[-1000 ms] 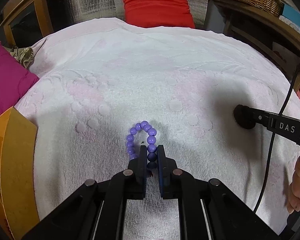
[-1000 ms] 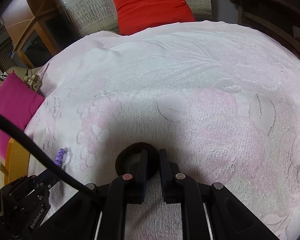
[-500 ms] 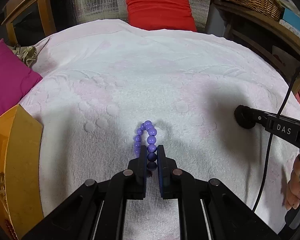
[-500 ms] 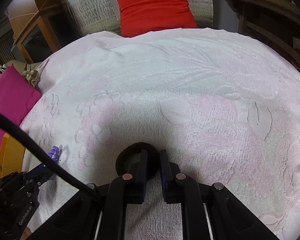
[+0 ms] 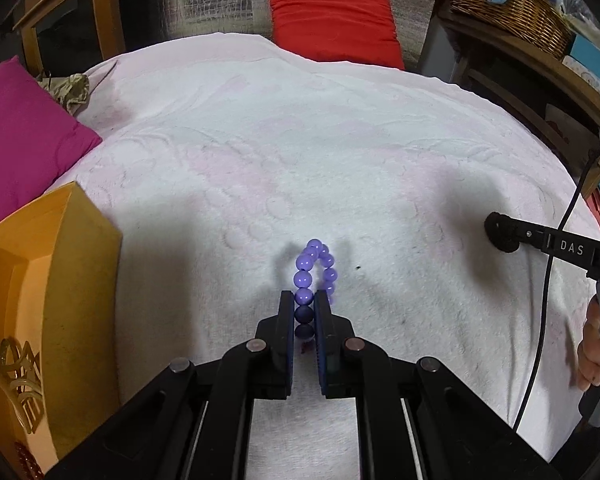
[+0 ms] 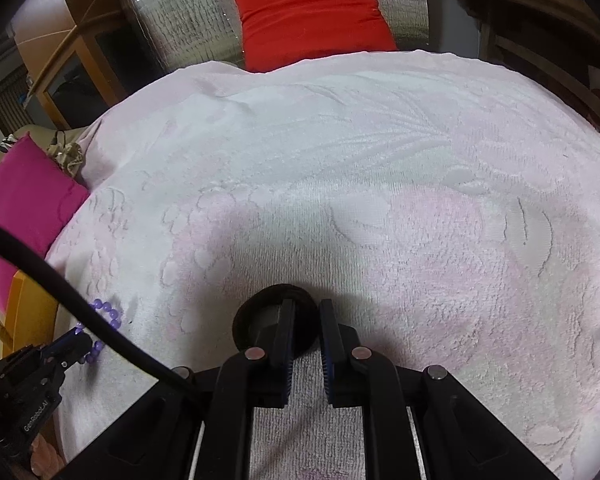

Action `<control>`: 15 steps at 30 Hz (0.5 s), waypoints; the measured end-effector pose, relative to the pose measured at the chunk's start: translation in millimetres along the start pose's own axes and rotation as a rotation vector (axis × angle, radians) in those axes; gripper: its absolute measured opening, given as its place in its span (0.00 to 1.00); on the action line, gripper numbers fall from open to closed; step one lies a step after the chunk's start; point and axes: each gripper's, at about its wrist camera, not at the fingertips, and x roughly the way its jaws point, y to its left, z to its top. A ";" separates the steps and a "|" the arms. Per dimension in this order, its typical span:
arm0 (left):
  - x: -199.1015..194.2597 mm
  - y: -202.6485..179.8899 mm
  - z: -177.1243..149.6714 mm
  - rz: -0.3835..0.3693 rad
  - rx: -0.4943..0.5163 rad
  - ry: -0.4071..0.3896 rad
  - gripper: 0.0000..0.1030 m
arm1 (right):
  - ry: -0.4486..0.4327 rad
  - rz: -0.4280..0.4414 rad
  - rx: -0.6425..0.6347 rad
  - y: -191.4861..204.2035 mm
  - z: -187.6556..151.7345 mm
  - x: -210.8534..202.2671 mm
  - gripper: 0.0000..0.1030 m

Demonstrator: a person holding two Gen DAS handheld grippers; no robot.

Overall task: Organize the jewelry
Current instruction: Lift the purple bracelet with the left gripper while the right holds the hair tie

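Observation:
My left gripper (image 5: 304, 300) is shut on a purple bead bracelet (image 5: 314, 270) and holds it above the white-pink towel (image 5: 300, 152). The bracelet also shows in the right wrist view (image 6: 108, 320), with the left gripper (image 6: 74, 338) at the far left. My right gripper (image 6: 306, 308) is shut on a black hair tie (image 6: 260, 312) that rests against the towel (image 6: 380, 200). The hair tie and right gripper tip show at the right of the left wrist view (image 5: 502, 234). An orange box (image 5: 48, 280) with gold jewelry (image 5: 16, 384) inside stands at the left.
A magenta cushion (image 5: 20, 140) lies at the far left, a red cushion (image 5: 332, 20) at the back. A wicker basket (image 5: 508, 4) sits on a shelf at the back right. A black cable (image 6: 60, 300) crosses the lower left of the right wrist view.
My left gripper has moved left toward the orange box with the bracelet; the box now fills more of the left wrist view. The right gripper has stayed almost still on the hair tie.

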 end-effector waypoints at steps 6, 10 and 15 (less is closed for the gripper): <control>2.0 2.1 -0.2 -0.021 -0.010 0.004 0.09 | -0.002 0.000 -0.015 -1.0 0.2 1.6 0.12; 8.3 -2.5 1.0 -0.025 -0.005 0.015 0.09 | -0.003 0.003 -0.012 -0.6 -0.2 2.0 0.12; 10.9 -7.4 2.1 -0.035 -0.008 0.015 0.09 | -0.008 0.019 -0.014 -2.9 -1.6 0.3 0.12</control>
